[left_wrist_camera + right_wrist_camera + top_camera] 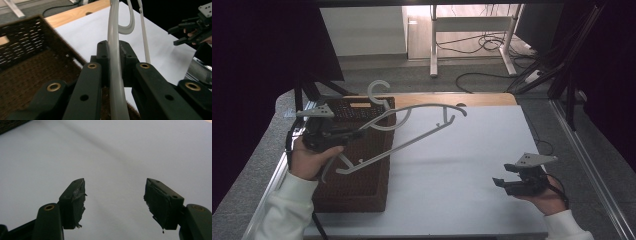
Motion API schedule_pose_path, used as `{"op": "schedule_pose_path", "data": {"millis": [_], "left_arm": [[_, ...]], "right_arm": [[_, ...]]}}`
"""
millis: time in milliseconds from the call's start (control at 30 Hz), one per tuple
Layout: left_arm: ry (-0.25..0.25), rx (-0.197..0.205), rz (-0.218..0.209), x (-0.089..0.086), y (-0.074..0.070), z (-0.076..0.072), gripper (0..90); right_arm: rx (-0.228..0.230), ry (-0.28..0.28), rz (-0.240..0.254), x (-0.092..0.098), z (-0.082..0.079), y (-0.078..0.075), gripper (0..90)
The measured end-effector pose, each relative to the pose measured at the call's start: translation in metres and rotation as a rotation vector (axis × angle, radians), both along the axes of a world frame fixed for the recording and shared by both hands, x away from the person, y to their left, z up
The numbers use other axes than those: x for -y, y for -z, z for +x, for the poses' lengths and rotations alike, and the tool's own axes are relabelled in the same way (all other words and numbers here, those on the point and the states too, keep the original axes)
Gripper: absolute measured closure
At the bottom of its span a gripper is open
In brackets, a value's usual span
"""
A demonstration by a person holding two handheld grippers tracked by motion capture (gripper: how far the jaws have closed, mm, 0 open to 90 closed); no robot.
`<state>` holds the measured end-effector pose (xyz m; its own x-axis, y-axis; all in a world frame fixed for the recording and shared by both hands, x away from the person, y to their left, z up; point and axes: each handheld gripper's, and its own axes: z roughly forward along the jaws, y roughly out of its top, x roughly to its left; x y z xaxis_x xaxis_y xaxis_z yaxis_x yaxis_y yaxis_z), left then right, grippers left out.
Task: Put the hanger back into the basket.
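One pale clothes hanger, one brown wicker basket, two claws, and one white table.

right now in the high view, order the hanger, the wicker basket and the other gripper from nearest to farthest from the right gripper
Measured from the right gripper, low on the right:
1. hanger, its near arm reaching out over the white table, held up at centre left
2. wicker basket, on the table's left side
3. left gripper, far left, clamped on the hanger above the basket

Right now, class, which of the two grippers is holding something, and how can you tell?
The left gripper, above the brown basket: its jaws clamp the white hanger. The right gripper stands open, nothing between its jaws, over the white table.
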<state>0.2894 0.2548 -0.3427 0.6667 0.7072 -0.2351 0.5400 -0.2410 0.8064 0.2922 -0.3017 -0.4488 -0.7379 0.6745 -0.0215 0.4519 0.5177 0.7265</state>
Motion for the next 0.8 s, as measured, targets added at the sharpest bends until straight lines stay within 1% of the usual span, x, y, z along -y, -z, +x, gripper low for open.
{"op": "schedule_pose_path", "data": {"millis": [67, 233, 267, 300, 367, 533, 800], "left_arm": [[-0.016, -0.001, -0.002, -0.008, 0.002, -0.002, 81.2], [-0.081, 0.006, 0.002, -0.029, 0.009, -0.009, 81.2], [-0.108, 0.008, -0.001, -0.038, 0.011, -0.011, 81.2], [-0.108, 0.008, -0.001, -0.038, 0.011, -0.011, 81.2], [-0.139, 0.004, -0.010, -0.047, 0.013, -0.014, 81.2], [-0.198, 0.010, 0.001, -0.064, 0.018, -0.020, 81.2], [-0.270, 0.010, -0.003, -0.089, 0.028, -0.032, 81.2]], "right_arm": [[0.000, 0.008, -0.003, 0.000, 0.001, 0.001, 33.2], [-0.003, 0.020, -0.005, 0.001, 0.002, 0.002, 32.8], [-0.003, 0.021, -0.006, 0.001, 0.003, 0.002, 32.7], [-0.003, 0.021, -0.006, 0.001, 0.003, 0.002, 32.7], [-0.005, 0.024, -0.011, 0.000, 0.003, 0.003, 32.5], [-0.006, 0.028, -0.011, 0.000, 0.004, 0.004, 32.3], [0.006, 0.043, 0.003, 0.002, 0.004, 0.001, 32.3]]}}
